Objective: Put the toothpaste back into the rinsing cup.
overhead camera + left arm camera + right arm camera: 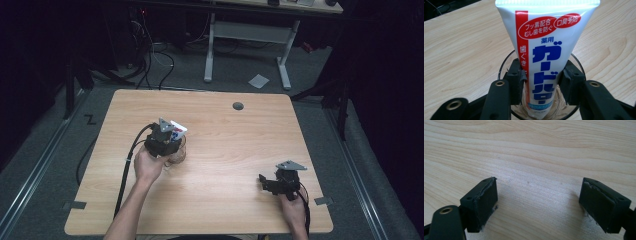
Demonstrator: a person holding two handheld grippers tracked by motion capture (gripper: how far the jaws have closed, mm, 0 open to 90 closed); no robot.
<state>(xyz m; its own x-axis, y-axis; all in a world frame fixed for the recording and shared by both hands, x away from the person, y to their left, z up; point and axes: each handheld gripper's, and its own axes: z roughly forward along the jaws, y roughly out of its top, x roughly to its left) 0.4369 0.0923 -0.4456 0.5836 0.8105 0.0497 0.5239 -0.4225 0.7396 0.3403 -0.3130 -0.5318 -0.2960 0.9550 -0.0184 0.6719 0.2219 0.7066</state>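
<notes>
High view: your left claw (168,142) sits at the left-centre of the desk (235,150), right over a clear glass cup (178,156), w/ a white toothpaste tube (178,131) sticking up out of it toward the far side. Left gripper view: tube (544,55) stands upright in the glass (505,62), cap end down near the bottom, flat crimped end up; red stripe on its left side, blue Japanese lettering down the front. Your left claw (541,81) has its jaws either side of the tube just above the rim, narrowly set. Left pad (520,80) looks to touch the tube's edge; right pad (566,82) is just beside it, and I can't tell if it presses. So grip vs. loose: can't tell.

Your right claw (267,182) is at the near-right of the desk, well apart from cup & tube. Right gripper view: its jaws are spread wide, nothing between them, bare wood grain (536,157) beneath, pads (486,200) low, close to the surface.
</notes>
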